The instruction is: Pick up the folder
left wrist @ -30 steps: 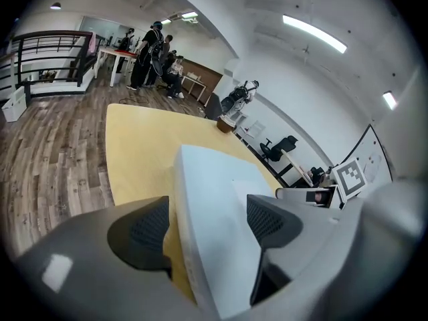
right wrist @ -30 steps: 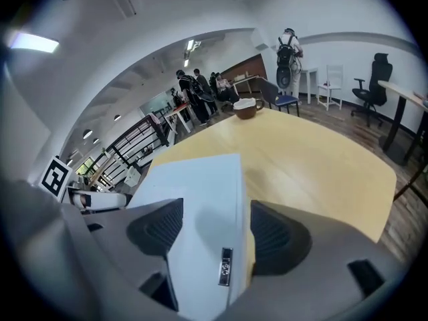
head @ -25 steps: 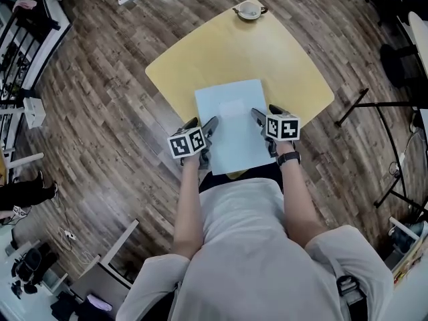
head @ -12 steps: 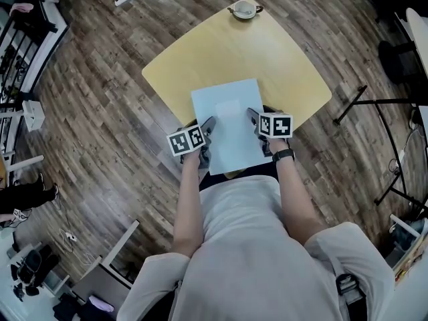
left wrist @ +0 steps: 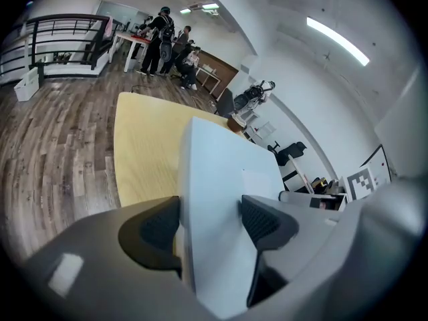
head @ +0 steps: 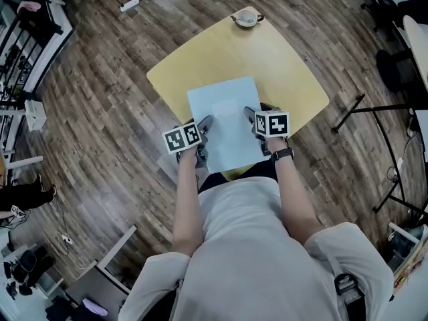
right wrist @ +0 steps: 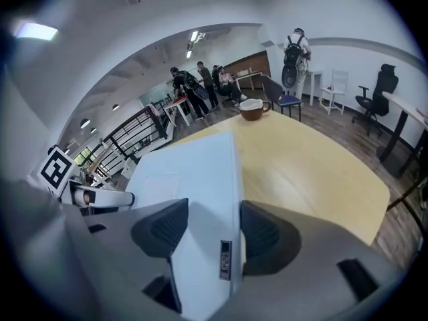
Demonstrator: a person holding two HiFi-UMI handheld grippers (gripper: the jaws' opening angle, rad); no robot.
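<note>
The folder point(head: 224, 122), pale blue with a lighter rectangular label on its cover, lies lengthwise over the near part of the yellow table point(head: 267, 59), its near end overhanging the table edge toward the person. The left gripper point(head: 206, 128) is set on the folder's left long edge; in the left gripper view one pad sits against the edge and the other presses on the cover, so the jaws, having just closed in, are clamped on the folder at a wide setting. The right gripper point(head: 251, 116) is set on the right long edge; its jaws have just been closing and, in the right gripper view, both pads bear on the folder, one on top and one at the edge beside a small dark tag point(right wrist: 225, 259). It cannot be established whether the folder's far end is clear of the table. A bowl point(head: 247, 19) stands at the far corner, well apart from the folder. The floor point(head: 100, 112) is wood plank.
</note>
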